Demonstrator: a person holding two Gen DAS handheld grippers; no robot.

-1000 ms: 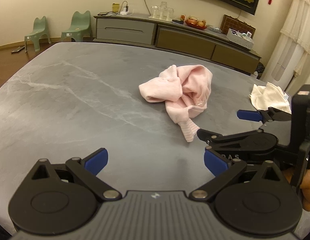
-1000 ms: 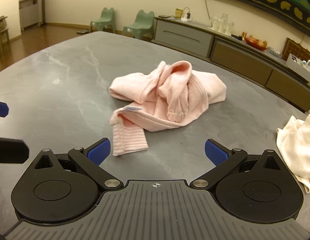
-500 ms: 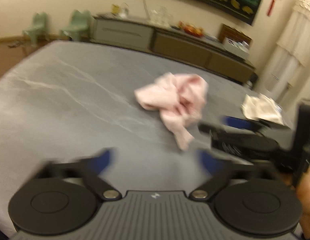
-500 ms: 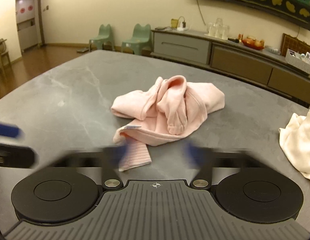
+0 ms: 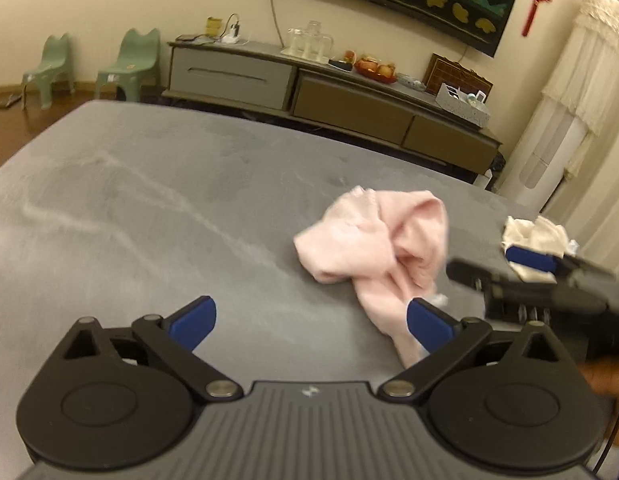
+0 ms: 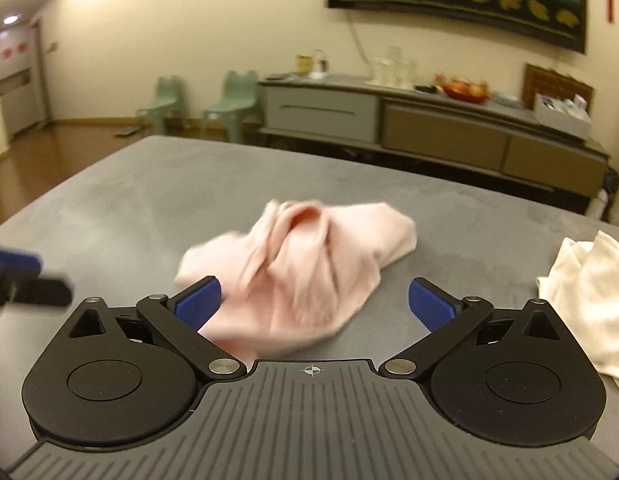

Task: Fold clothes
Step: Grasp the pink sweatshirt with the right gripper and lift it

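Grippers, left (image 5: 309, 322) and right (image 6: 314, 300), gape wide, empty, near crumpled pink garment (image 6: 305, 268) on table (image 6: 109, 200).

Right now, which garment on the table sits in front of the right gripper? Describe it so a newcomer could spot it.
On the grey table, near its middle, lies a crumpled pink garment. The only other cloth is a cream cloth near the right edge; the pink garment is the larger heap, bunched in rumpled folds.

Home living room, sideboard (image 6: 429, 128), child chairs (image 5: 127, 64)
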